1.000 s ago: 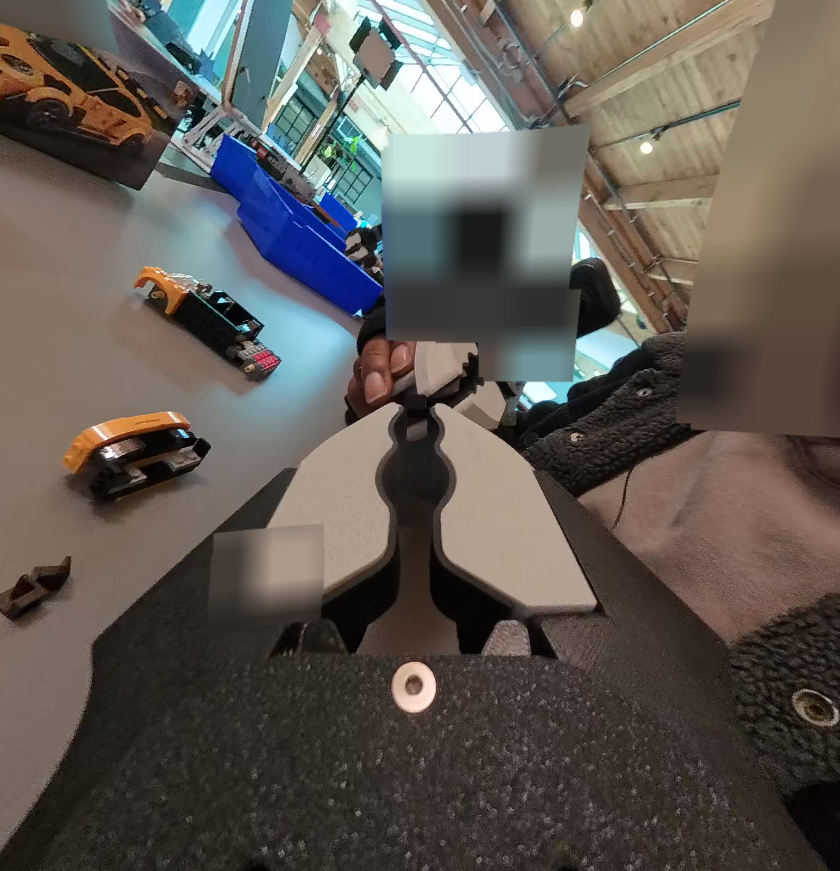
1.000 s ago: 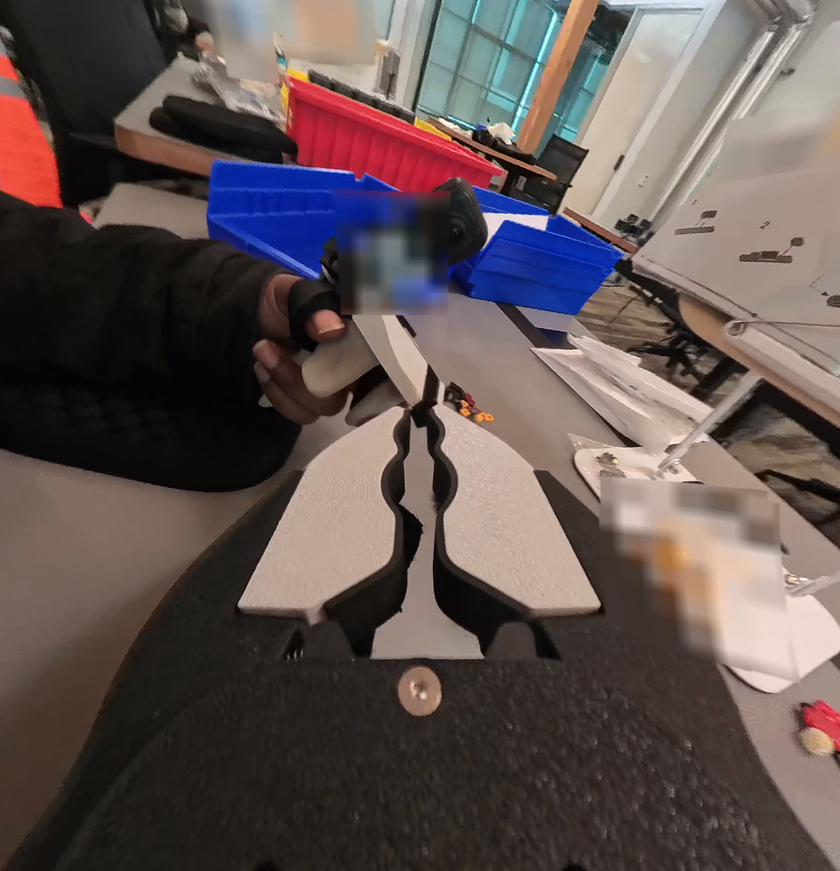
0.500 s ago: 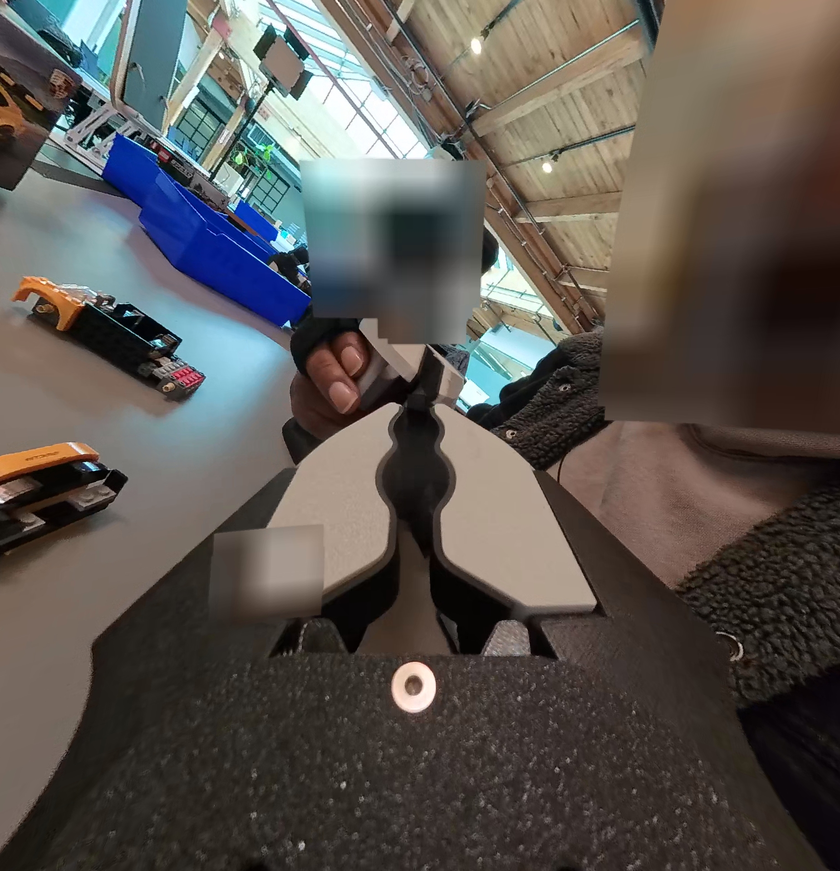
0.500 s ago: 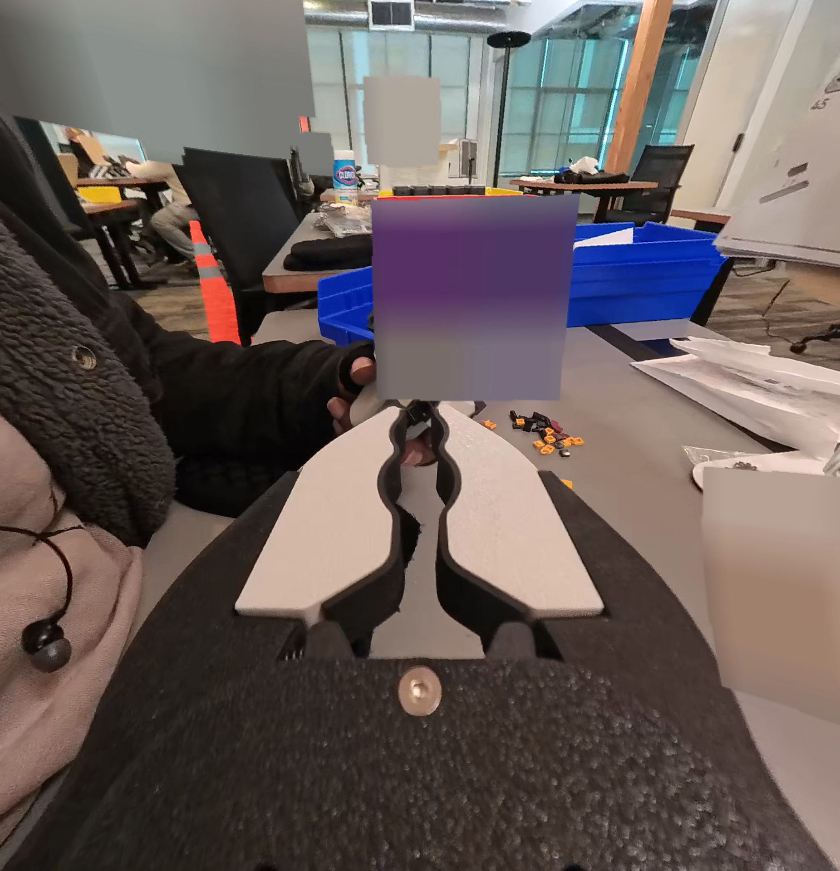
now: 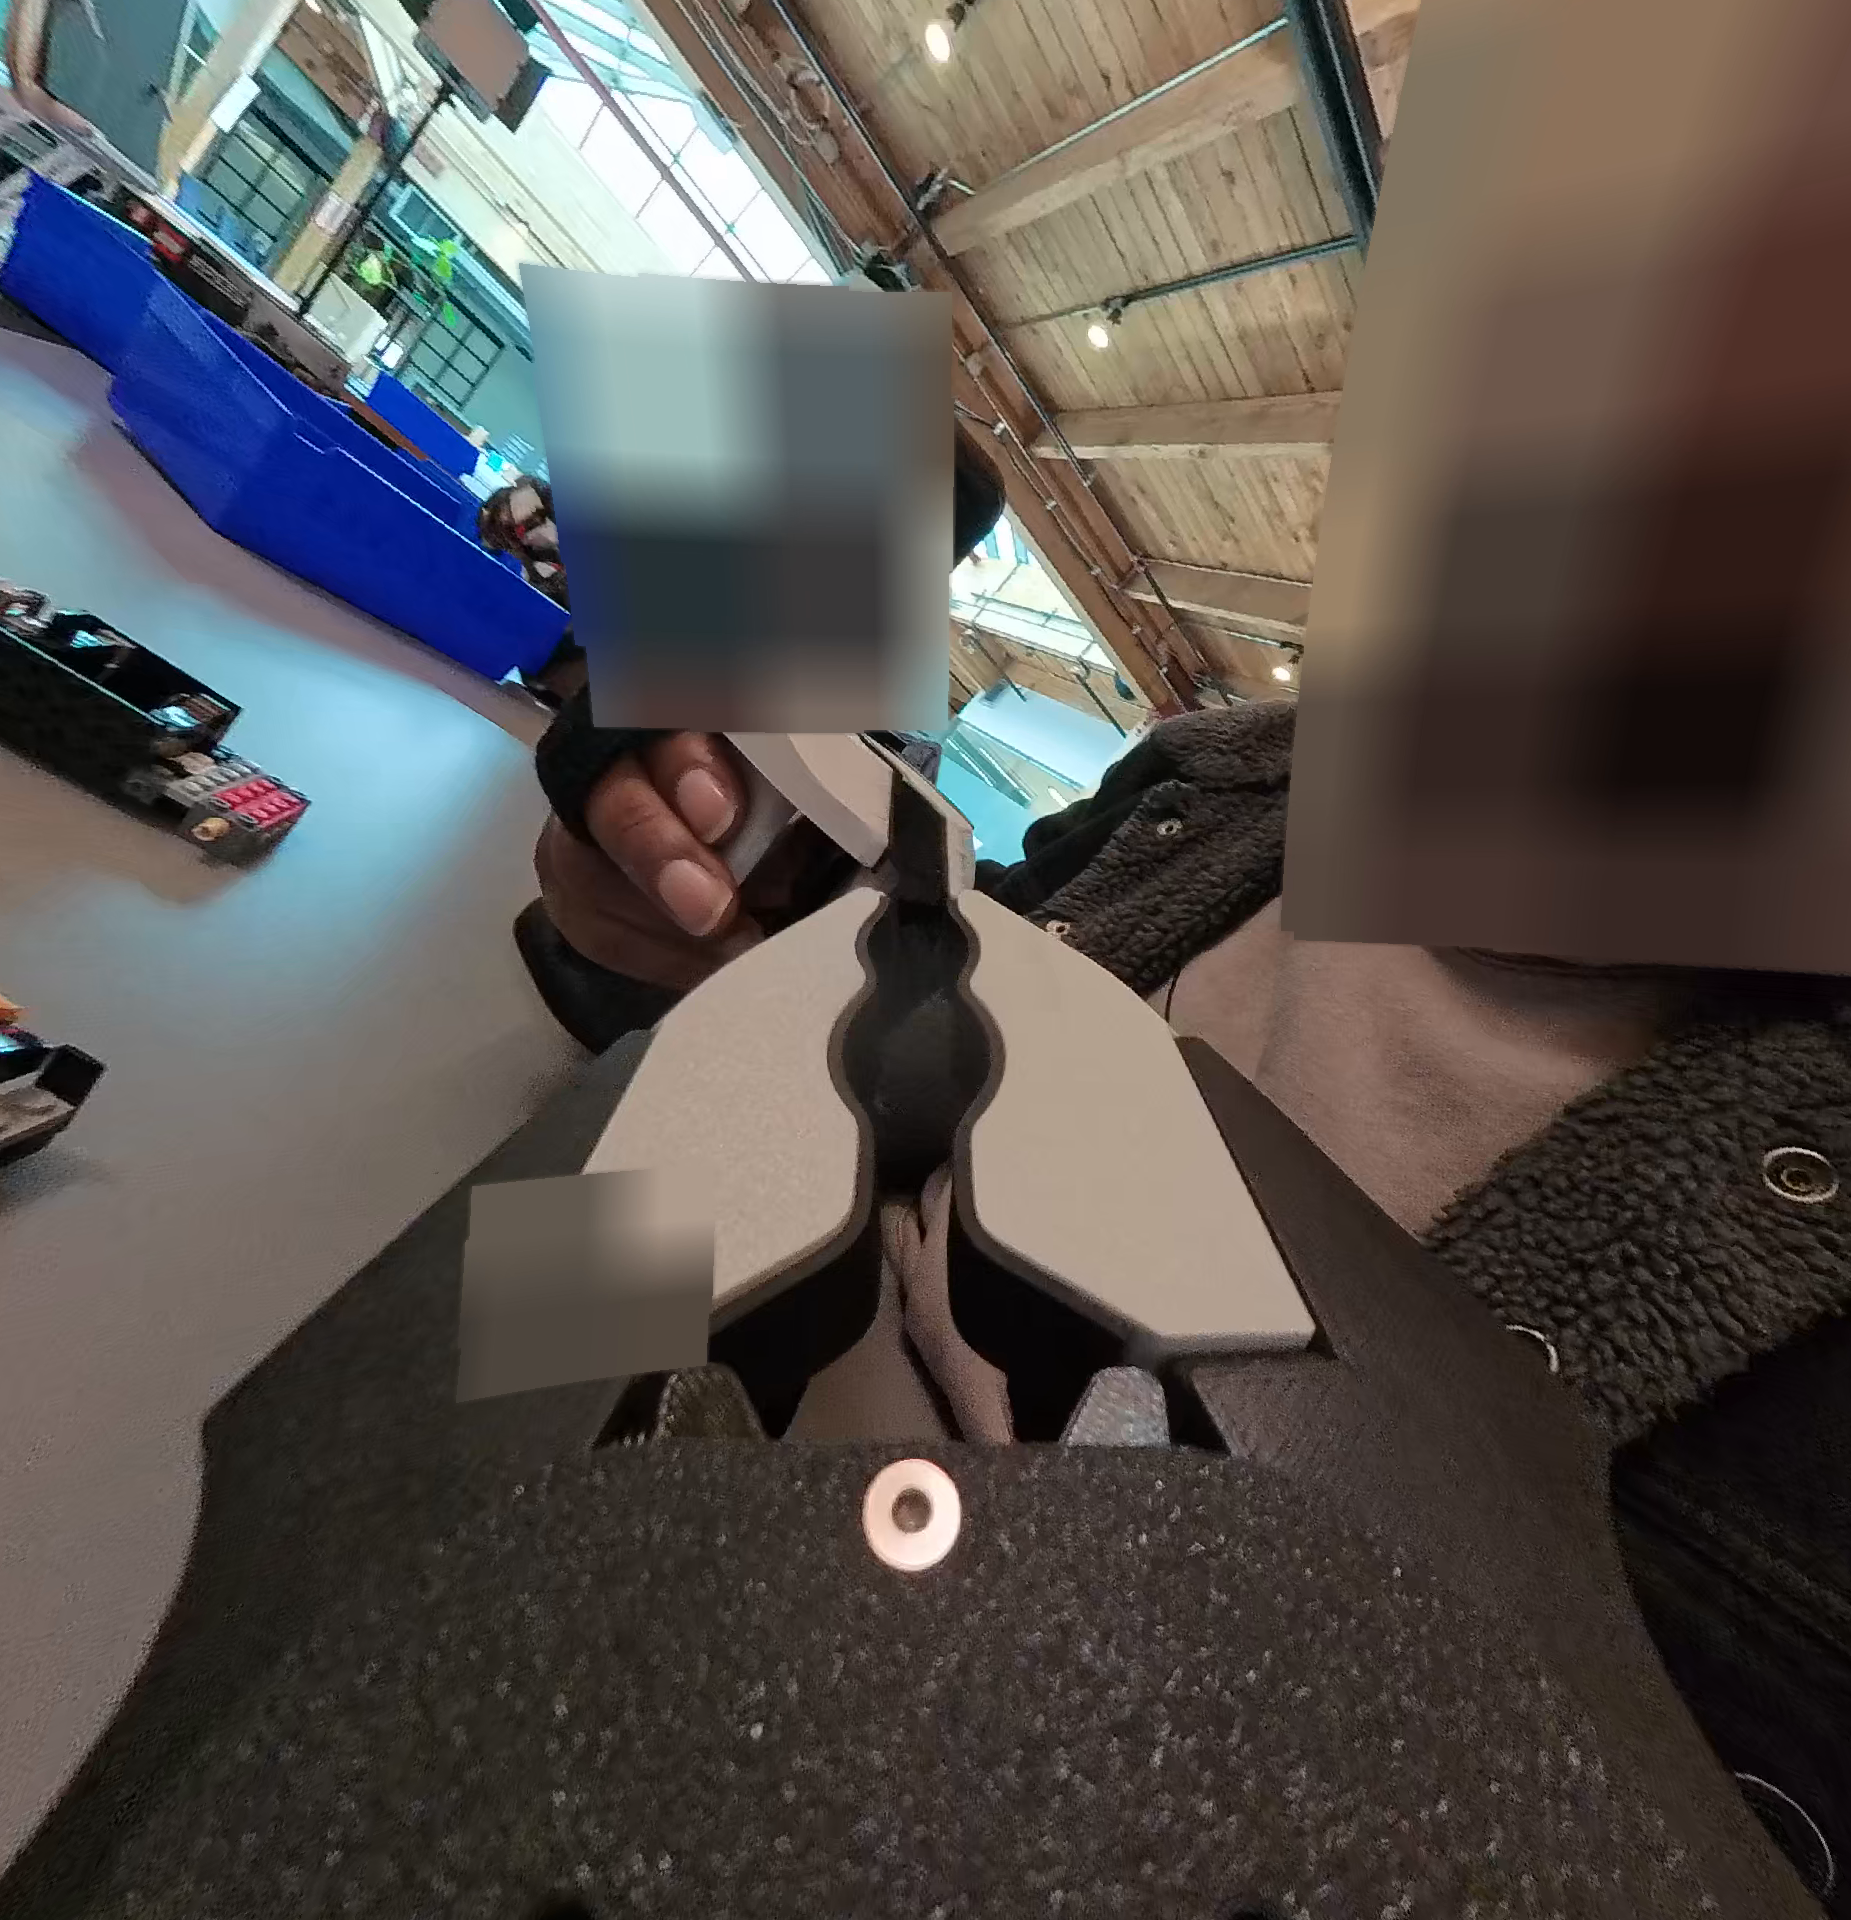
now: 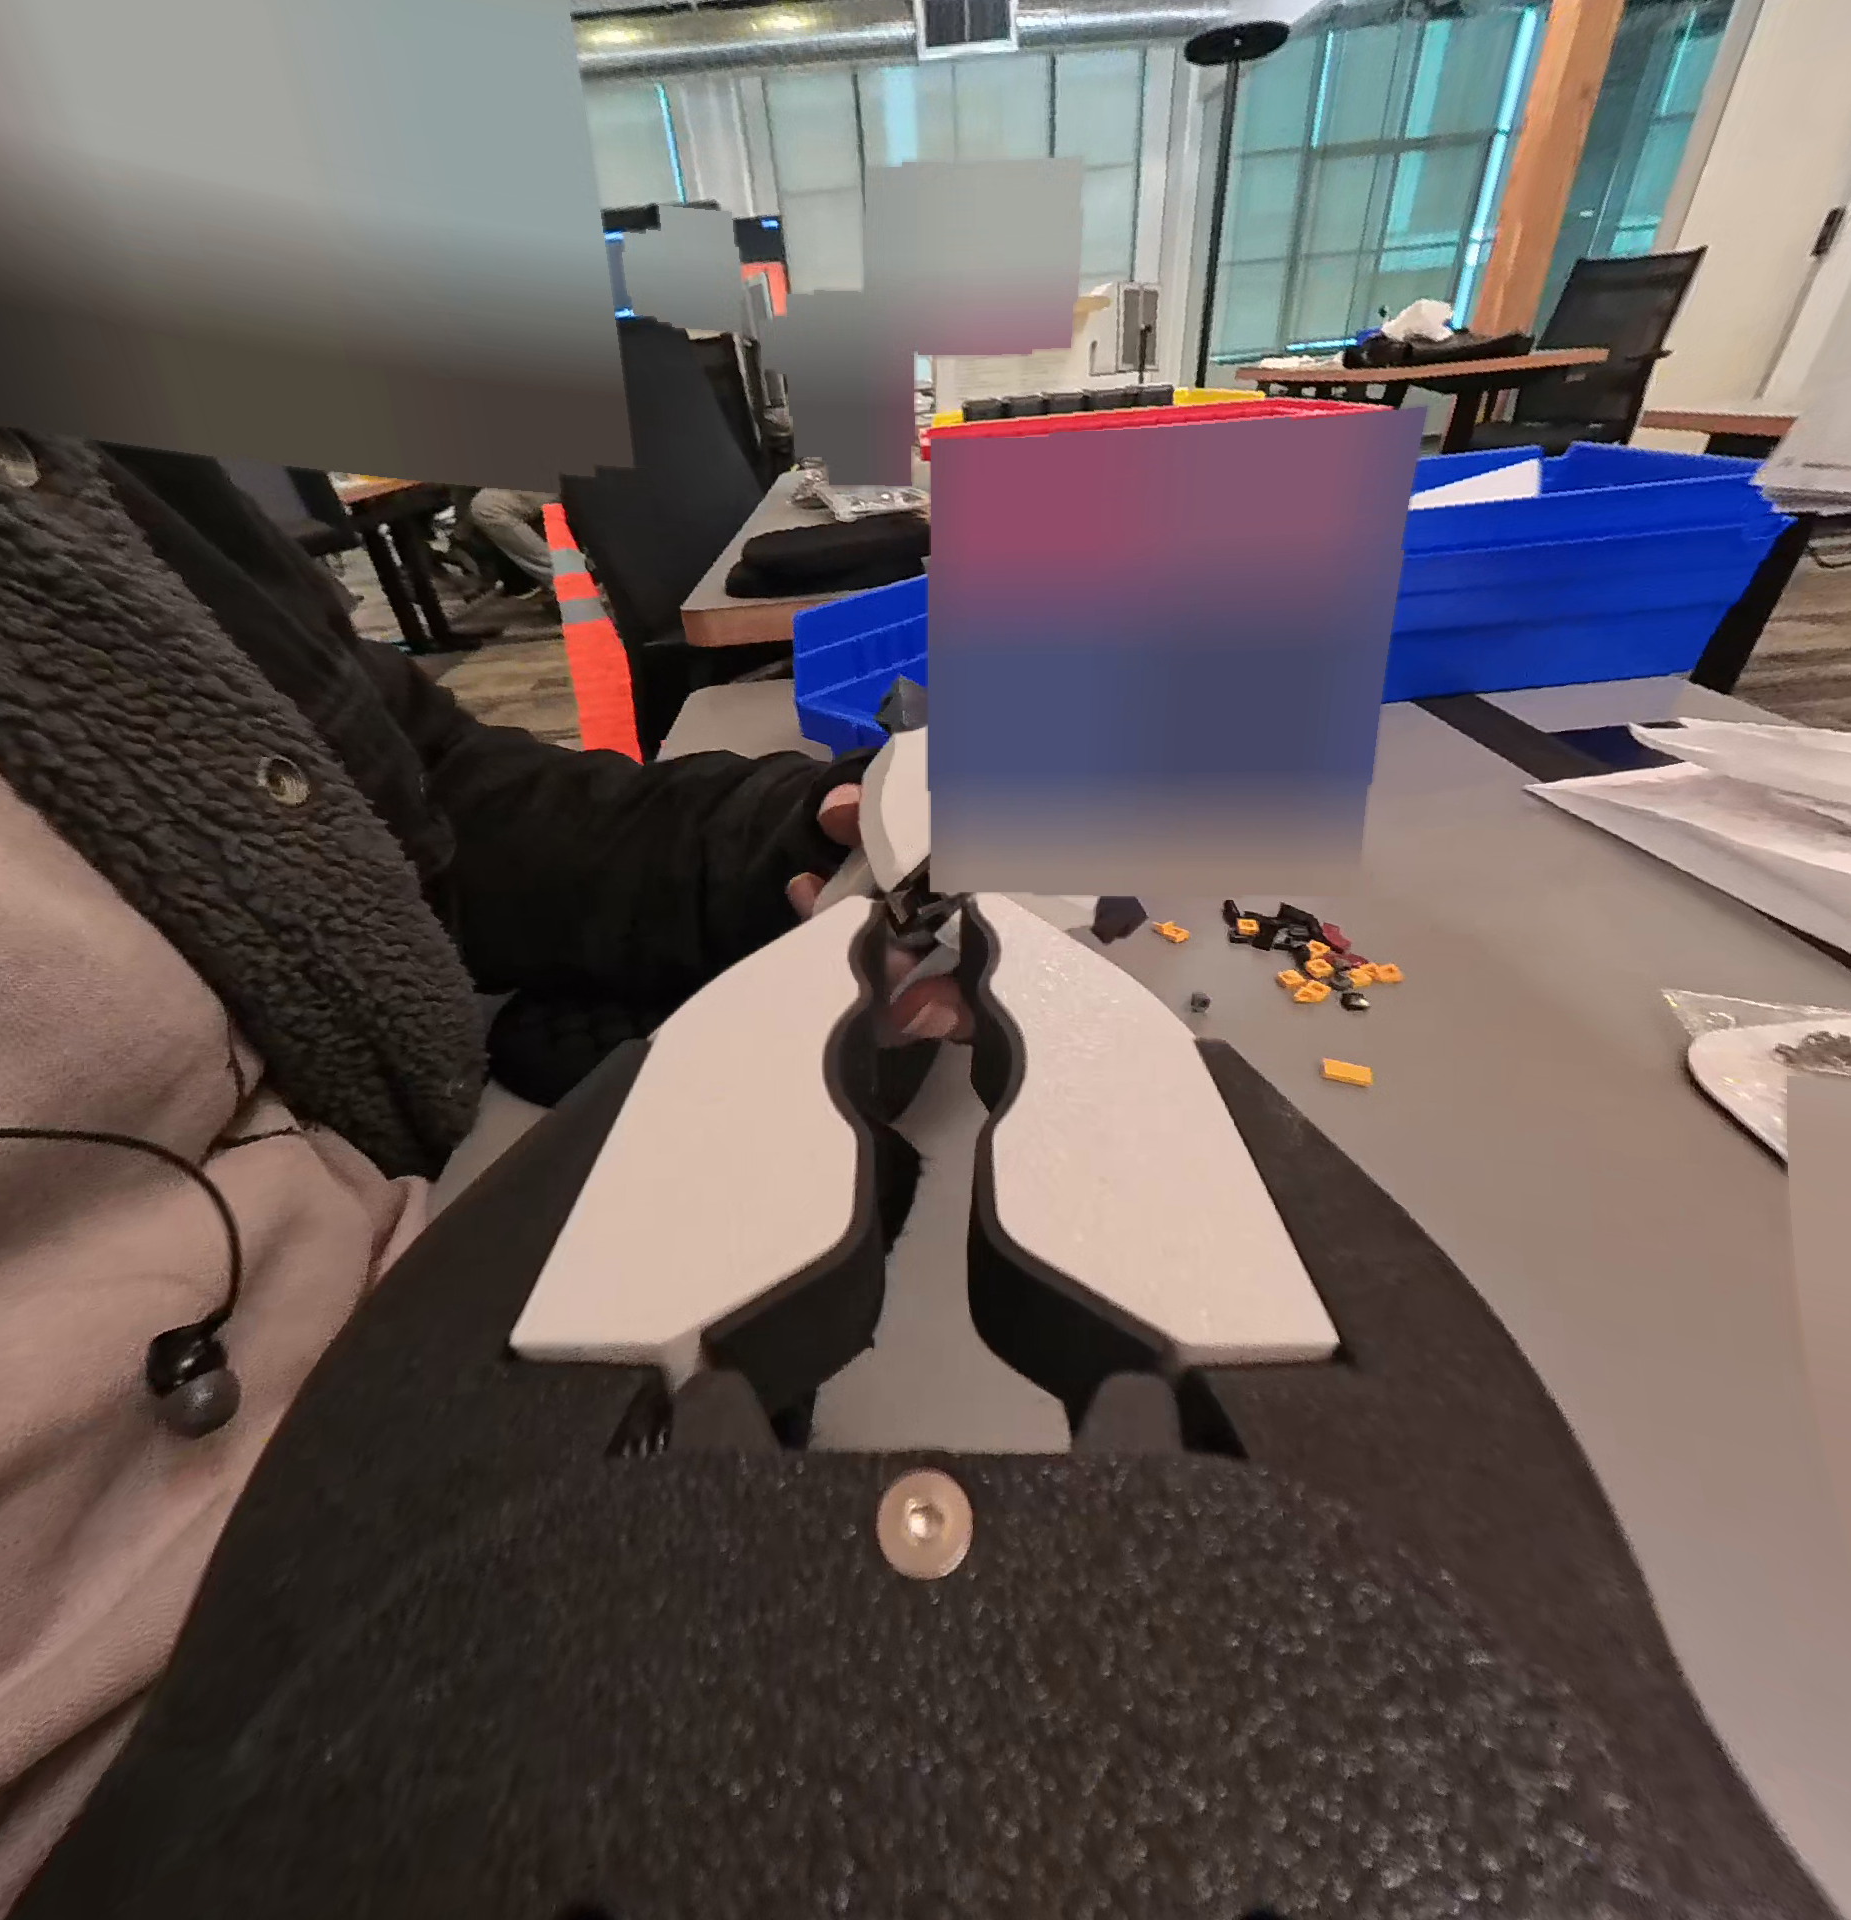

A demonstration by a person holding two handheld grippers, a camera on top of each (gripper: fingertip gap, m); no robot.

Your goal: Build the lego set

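My two grippers meet tip to tip above the grey table [image 5: 277,987]. In the left wrist view my left gripper [image 5: 918,902] is shut on a small dark lego piece [image 5: 919,868]. The right gripper's white fingers [image 5: 838,795] and a hand come in from above it. In the right wrist view my right gripper [image 6: 921,914] is closed on the same small dark piece [image 6: 913,923], with the left gripper's finger [image 6: 890,810] just behind it. Most of the piece is hidden by the fingertips.
A black lego assembly with a red part [image 5: 173,748] and an orange-and-black one [image 5: 7,1070] lie on the left. Loose orange and black pieces [image 6: 1305,956], one orange tile [image 6: 1347,1073], paper sheets [image 6: 1731,810] and blue bins [image 6: 1575,582] lie on the right. A person sits close. Both grippers' tips are close together, under 4 cm apart.
Both grippers stayed tip to tip while tilting. The left view swung up and right, so the table assemblies slid left. The right view turned toward the person's jacket.
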